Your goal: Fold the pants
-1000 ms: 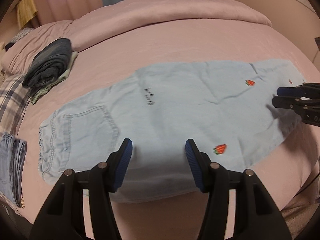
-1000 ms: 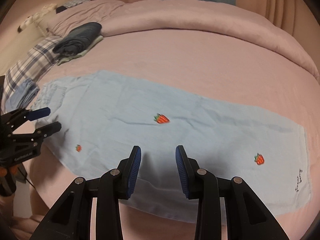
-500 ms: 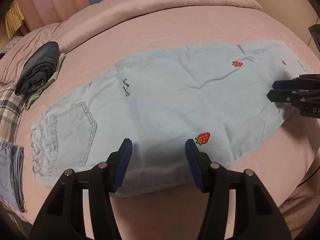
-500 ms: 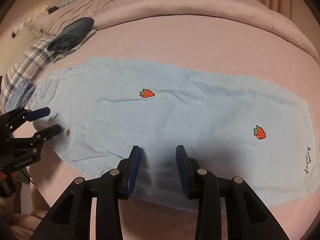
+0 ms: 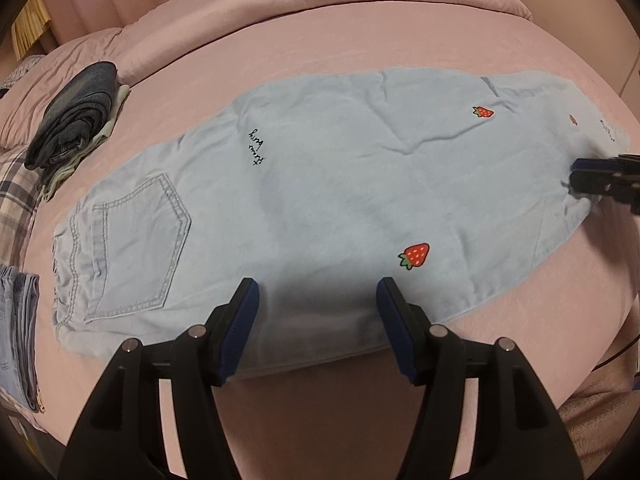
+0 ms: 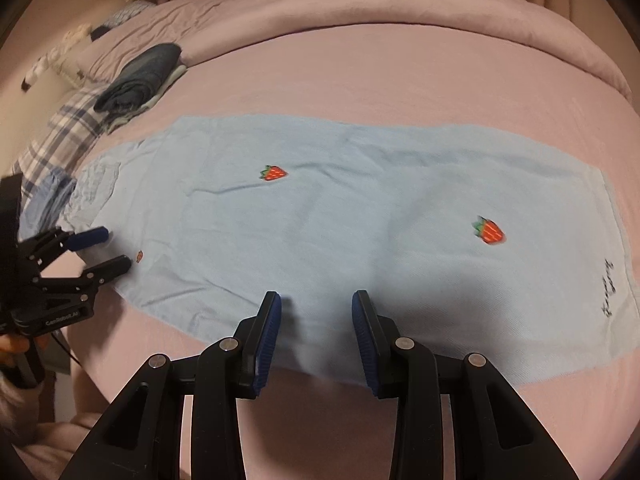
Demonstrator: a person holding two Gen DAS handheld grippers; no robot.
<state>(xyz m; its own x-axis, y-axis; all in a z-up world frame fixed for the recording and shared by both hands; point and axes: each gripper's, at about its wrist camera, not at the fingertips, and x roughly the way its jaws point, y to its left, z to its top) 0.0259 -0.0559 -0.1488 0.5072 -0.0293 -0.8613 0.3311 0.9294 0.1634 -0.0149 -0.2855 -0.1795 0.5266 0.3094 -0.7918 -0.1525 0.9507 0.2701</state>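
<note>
Light blue pants with strawberry patches lie flat and lengthwise on the pink bed, back pocket and waistband to the left, leg hems to the right. My left gripper hovers over the near edge just right of the pocket. Its jaws are opening, and nothing is pinched between them. In the right wrist view the pants spread ahead and my right gripper stands open over the near edge of the legs, gripping nothing. Each gripper also appears in the other's view: the right gripper by the hem, the left gripper by the waist end.
A stack of folded dark jeans sits at the far left, beside a plaid cloth and folded light jeans. A rolled pink duvet runs along the back. The bed's edge drops off just below the grippers.
The left jaws have spread a little wider. The right gripper has shifted sideways along the pants' near edge toward the hem end. The pants lie as before.
</note>
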